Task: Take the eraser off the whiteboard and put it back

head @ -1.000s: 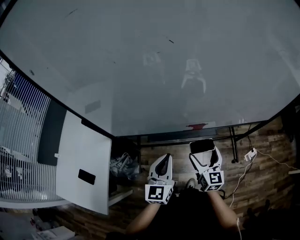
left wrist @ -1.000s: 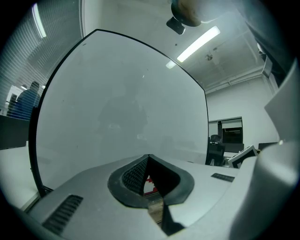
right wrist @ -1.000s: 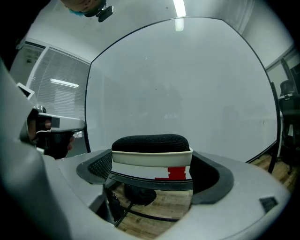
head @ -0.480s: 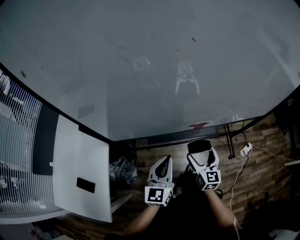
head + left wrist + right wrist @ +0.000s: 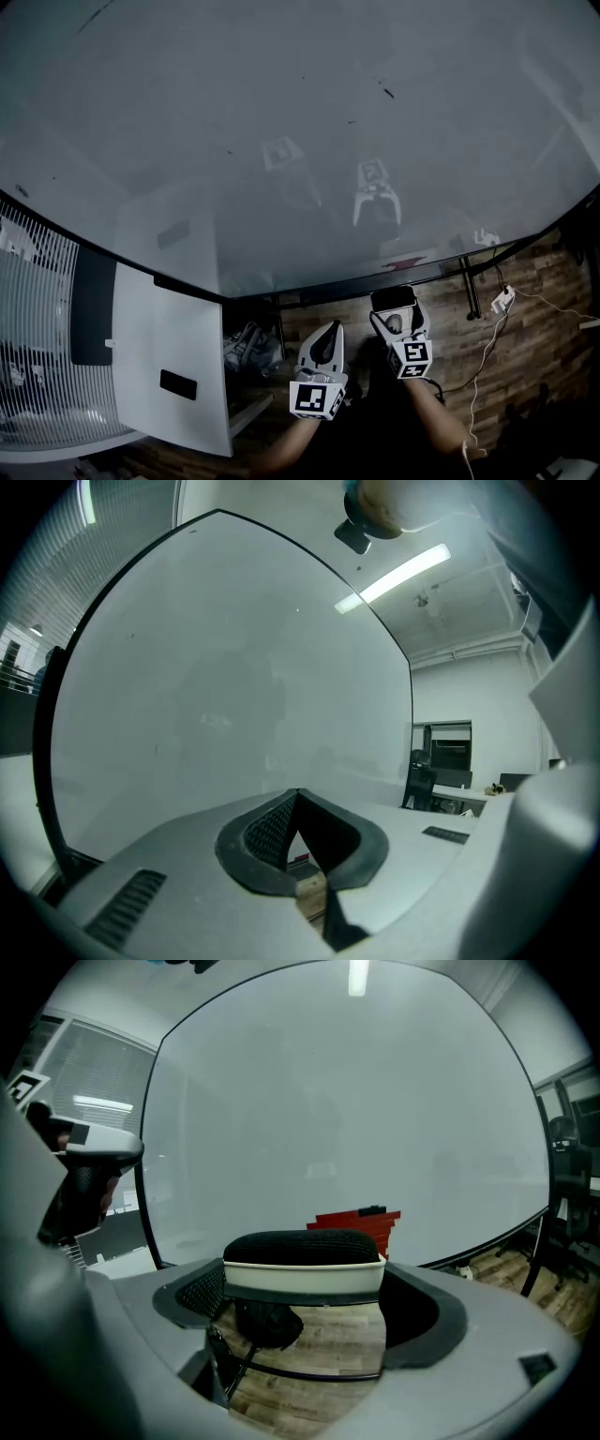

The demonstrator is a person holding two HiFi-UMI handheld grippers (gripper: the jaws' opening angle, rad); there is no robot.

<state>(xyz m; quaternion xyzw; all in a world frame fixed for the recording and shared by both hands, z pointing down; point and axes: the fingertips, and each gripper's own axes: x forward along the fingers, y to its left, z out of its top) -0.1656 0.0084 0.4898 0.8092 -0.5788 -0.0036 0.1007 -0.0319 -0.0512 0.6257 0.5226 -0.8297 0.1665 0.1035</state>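
We hold the eraser clamped between the jaws of the right hand-held gripper, its black felt side facing the whiteboard and its white body across the jaws. It sits off the board, just below the board's lower edge and near a red patch drawn there. The left hand-held gripper hangs beside it, lower, with its jaws together and nothing between them. A wooden floor lies beneath.

No legible text, label or number
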